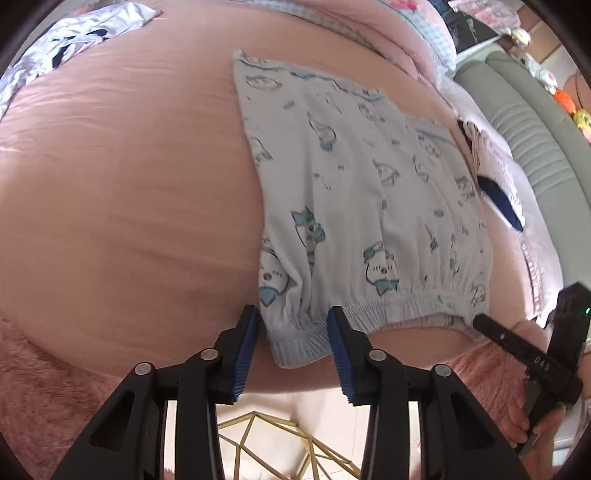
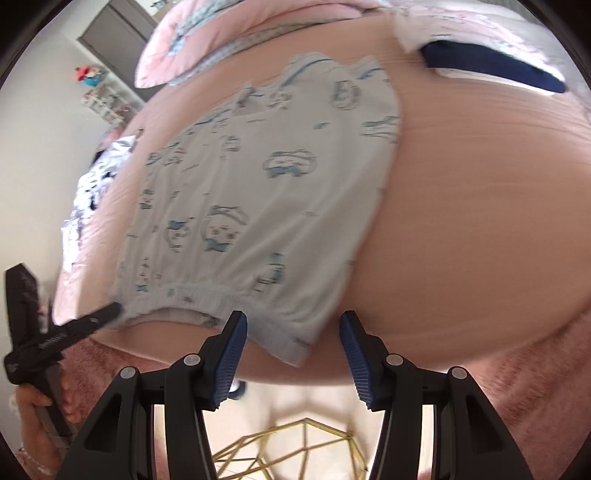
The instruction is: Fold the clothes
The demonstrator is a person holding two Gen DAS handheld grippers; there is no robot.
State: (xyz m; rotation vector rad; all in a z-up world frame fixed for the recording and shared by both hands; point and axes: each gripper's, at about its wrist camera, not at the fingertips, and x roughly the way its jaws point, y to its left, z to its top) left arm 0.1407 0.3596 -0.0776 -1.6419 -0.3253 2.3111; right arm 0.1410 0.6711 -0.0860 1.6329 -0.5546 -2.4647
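Pale blue shorts with a cartoon print lie flat on the pink sheet, their elastic waistband toward me at the bed's near edge. My left gripper is shut on the waistband's left corner, which bunches between the blue pads. The right wrist view shows the same shorts. There my right gripper is open astride the waistband's right corner; the right pad stands clear of the cloth. Each gripper also shows from the side in the other's view: the right gripper and the left gripper.
A crumpled white and dark garment lies at the far left of the bed. Pink quilts and a dark blue item sit beyond the shorts. A fuzzy pink blanket edges the bed. A gold wire frame stands on the floor below.
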